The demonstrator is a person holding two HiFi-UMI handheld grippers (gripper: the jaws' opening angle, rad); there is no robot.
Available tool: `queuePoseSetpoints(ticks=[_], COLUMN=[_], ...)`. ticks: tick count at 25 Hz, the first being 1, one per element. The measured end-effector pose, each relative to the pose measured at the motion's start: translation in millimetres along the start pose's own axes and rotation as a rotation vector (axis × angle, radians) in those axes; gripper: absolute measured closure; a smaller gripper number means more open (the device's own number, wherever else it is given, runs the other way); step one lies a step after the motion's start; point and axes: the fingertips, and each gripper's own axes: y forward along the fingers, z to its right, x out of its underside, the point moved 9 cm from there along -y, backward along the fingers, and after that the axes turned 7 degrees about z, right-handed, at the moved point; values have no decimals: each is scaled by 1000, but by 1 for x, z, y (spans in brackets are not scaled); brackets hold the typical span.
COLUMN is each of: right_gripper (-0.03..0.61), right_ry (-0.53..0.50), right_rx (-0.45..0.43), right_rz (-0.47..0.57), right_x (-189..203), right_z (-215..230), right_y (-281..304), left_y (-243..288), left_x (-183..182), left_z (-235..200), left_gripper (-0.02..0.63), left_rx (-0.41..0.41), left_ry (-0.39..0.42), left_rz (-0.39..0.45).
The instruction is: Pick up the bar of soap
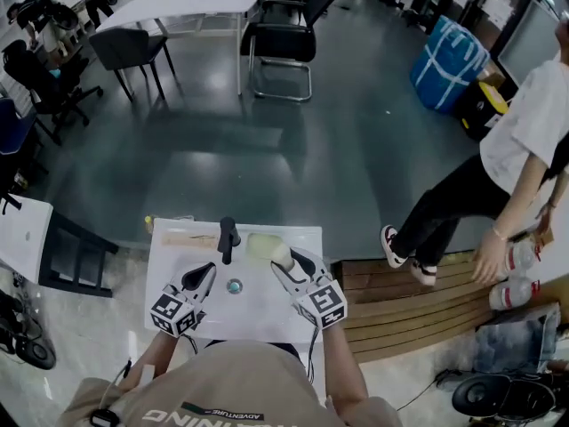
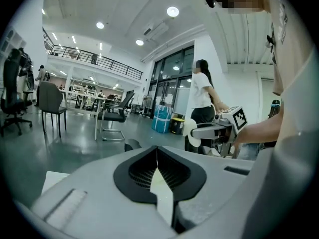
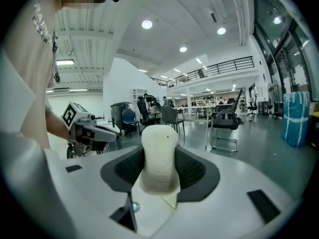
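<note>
The cream-white bar of soap (image 3: 159,156) stands upright between the jaws of my right gripper (image 3: 160,169), which is shut on it. In the head view the soap (image 1: 281,254) is held just above the white sink (image 1: 267,305), right of the black faucet (image 1: 228,238). My left gripper (image 1: 204,274) hovers over the sink's left side, and its jaws meet with nothing between them (image 2: 157,157). From the left gripper view, the right gripper (image 2: 214,130) shows with the soap (image 2: 192,133) at its tip.
A drain (image 1: 234,286) sits mid-sink and a pale green pad (image 1: 260,245) lies at its back. A wooden bench (image 1: 409,305) adjoins on the right, where a person in a white shirt (image 1: 524,132) bends. Chairs and a white table (image 1: 187,7) stand beyond.
</note>
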Motion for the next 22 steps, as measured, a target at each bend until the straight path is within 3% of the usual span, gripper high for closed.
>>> queuePoseSetpoints(ticks=[9,22], right_gripper=[390,390], right_ry=[97,25], right_rx=[55,107], right_rz=[157,347], right_x=[-24,-95], right_z=[-16,-25], right_y=[-25,-36], left_y=[0,0], left_x=[-19,-78], left_z=[2,-8], left_gripper=[621,621], left_rx=[30,51], left_ry=[43,106], left_rz=[34,140])
